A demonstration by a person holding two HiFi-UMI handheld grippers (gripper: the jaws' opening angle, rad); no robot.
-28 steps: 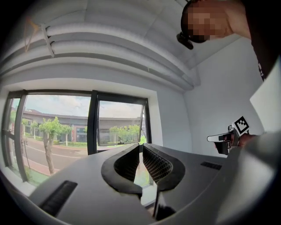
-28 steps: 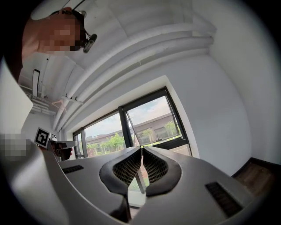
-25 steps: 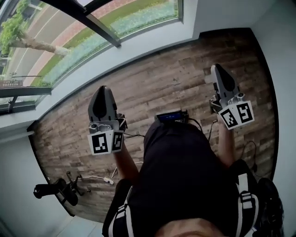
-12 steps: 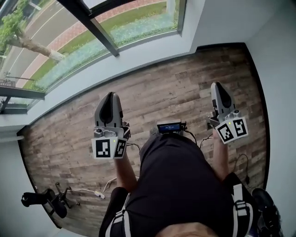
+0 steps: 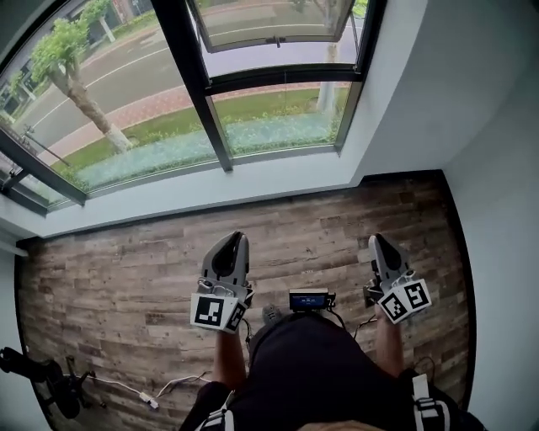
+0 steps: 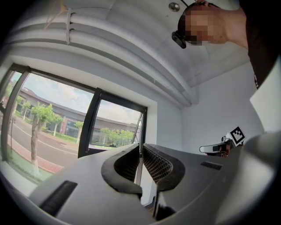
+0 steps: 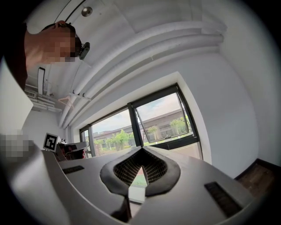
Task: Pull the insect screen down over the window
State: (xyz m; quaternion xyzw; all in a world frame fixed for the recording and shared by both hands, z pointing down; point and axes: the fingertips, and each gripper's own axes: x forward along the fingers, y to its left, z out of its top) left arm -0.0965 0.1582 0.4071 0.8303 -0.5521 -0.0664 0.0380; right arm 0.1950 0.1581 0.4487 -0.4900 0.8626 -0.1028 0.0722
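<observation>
The window (image 5: 206,80) has black frames, and its right section carries a tilted-open sash (image 5: 269,21). I cannot make out the insect screen itself. My left gripper (image 5: 232,242) is held over the wooden floor, short of the sill, shut with nothing in it. My right gripper (image 5: 376,243) hangs level with it to the right, also shut and empty. In the left gripper view the jaws of the left gripper (image 6: 141,146) meet at the tips, pointing at the window (image 6: 116,127). In the right gripper view the right gripper (image 7: 141,149) points at the open sash (image 7: 162,121).
A white ledge (image 5: 210,189) runs below the glass, with white wall (image 5: 472,101) at the right. A chair base (image 5: 42,379) and a loose cable (image 5: 152,397) lie on the plank floor (image 5: 126,269) at lower left. A small display (image 5: 308,300) sits at the person's waist.
The head view has tilted up, bringing much more of the window and its open sash into sight. Both grippers now sit lower in the picture and closer together, still shut.
</observation>
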